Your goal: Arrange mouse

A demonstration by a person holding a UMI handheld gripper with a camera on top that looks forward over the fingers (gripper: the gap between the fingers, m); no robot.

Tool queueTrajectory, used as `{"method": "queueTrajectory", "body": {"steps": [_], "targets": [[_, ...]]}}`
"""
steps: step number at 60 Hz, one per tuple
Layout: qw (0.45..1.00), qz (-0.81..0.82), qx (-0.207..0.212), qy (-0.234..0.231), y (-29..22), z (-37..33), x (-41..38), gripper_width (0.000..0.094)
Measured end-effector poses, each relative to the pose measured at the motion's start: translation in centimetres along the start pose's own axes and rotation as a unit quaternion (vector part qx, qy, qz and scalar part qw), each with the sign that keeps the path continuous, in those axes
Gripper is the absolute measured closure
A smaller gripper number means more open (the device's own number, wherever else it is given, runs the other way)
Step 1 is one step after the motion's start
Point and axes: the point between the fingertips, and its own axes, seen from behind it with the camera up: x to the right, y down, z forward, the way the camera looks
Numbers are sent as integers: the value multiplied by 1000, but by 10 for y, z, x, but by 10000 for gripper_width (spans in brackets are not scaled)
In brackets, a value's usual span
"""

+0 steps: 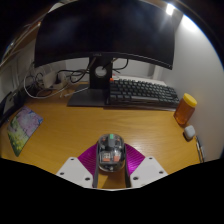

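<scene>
A small see-through mouse (109, 151) with dark and coloured parts inside sits between my gripper's (110, 163) two fingers, low over the wooden desk (70, 135). Both magenta pads (88, 156) press against its sides, so the fingers are shut on it. The mouse's rear end is hidden between the fingers.
A black keyboard (145, 94) and a large dark monitor (105, 36) on a stand stand beyond. An orange bottle (186, 108) and a small white object (189, 131) are to the right. A colourful card (23, 129) lies to the left.
</scene>
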Motion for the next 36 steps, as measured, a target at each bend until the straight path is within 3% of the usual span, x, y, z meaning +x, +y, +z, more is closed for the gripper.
{"method": "queueTrajectory", "body": {"steps": [17,27,36], "targets": [[999,17,34,-19,-86,-51,-51,580],[996,14,54,-67,-137,-68,-155,582],[993,-8,42,-111,-130,-54,-264,582]]}}
